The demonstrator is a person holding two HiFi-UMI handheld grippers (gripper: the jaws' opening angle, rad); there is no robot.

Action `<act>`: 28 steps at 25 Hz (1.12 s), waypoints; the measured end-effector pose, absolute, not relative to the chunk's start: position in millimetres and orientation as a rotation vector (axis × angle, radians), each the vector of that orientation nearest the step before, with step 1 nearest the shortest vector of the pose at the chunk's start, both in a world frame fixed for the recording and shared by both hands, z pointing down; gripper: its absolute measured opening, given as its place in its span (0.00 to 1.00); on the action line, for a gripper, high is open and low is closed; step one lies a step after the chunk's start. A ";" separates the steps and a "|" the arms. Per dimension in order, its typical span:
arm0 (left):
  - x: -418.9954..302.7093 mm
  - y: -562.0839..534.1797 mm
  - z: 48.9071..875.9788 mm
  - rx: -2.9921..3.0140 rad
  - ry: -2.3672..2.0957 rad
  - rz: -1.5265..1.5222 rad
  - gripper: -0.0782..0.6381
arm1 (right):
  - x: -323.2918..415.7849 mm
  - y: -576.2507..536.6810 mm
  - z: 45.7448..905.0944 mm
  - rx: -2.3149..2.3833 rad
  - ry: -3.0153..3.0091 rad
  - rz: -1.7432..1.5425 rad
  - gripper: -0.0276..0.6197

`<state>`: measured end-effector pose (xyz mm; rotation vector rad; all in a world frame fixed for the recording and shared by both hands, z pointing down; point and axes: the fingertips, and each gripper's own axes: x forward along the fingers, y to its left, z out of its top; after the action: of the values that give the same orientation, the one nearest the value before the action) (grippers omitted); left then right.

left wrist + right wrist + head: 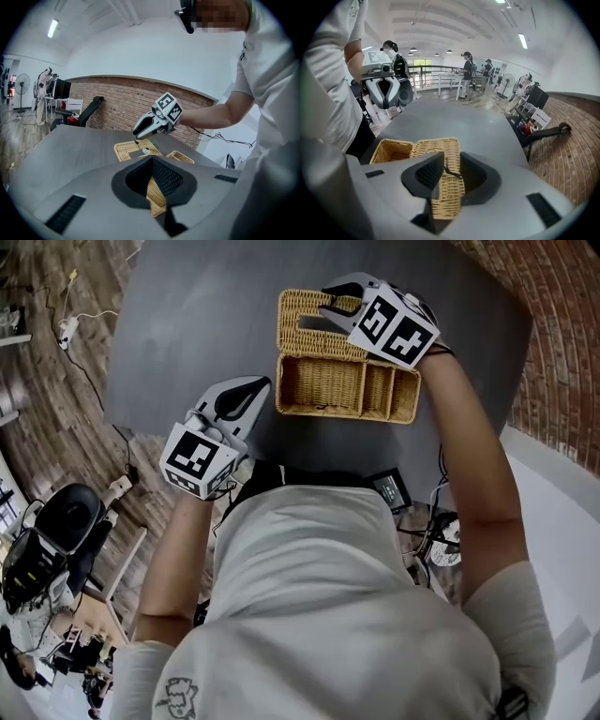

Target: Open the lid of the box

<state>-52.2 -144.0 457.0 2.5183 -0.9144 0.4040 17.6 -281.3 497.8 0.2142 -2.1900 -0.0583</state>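
The rectangular tan wicker box (pixel 323 383) lies lengthwise across the dark grey table (pixel 206 315), its flat lid (pixel 305 329) thrown open behind. The left gripper (pixel 262 382) clamps its left end; the right gripper (pixel 336 304) holds its jaws apart over the lid.

The box (pixel 337 412) is an oblong tray of light woven wicker, upright on the dark table (pixel 187 334), with one wide compartment at its left and two narrow ones at its right. Its lid (pixel 292 336), of the same weave, is swung fully back and lies about flat along the box's far side
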 end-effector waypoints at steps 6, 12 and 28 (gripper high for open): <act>-57.1 -132.1 445.8 2.556 -0.905 0.400 0.12 | 21.5 -254.6 489.0 0.270 -2.206 -0.036 0.24; -68.2 -110.0 431.0 2.590 -0.887 0.393 0.12 | 21.4 -210.3 480.3 0.341 -2.230 0.034 0.24; -91.5 -33.1 391.2 2.741 -0.791 0.362 0.12 | 9.2 -82.1 442.5 0.655 -2.336 0.147 0.24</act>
<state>-91.5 -33.1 391.2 2.7415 -0.7906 0.3623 9.2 -82.1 442.5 0.6553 -2.3356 0.1468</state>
